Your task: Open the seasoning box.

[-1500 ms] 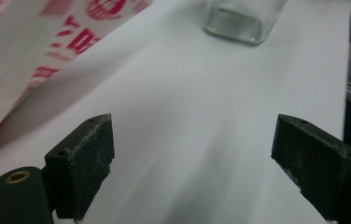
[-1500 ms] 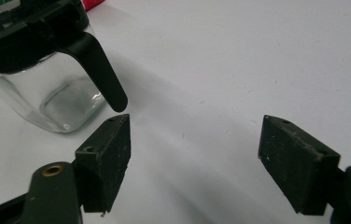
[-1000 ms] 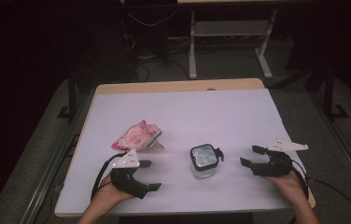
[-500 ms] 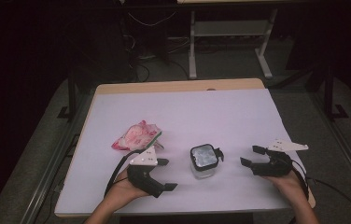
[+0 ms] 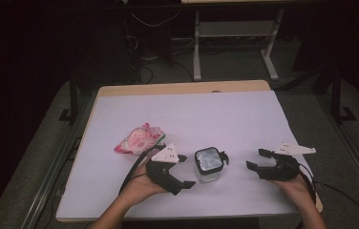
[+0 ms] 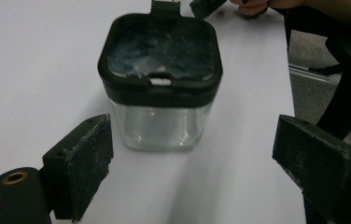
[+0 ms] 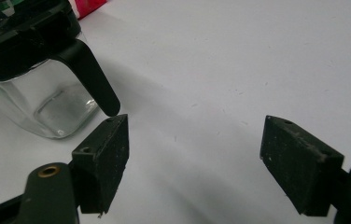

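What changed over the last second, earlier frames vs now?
The left gripper moved rightward and a little forward across the table, closing in on the clear container; its jaws are open and now line up with the container but do not touch it. Nothing was taken hold of or let go. The right gripper stayed put, open, and the container and the pink packet did not move.

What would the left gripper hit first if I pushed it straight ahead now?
Most likely the glass jar with the black lid. The left gripper points at it with jaws wide open, so the jar would slide in between them. How much gap remains is hard to judge.
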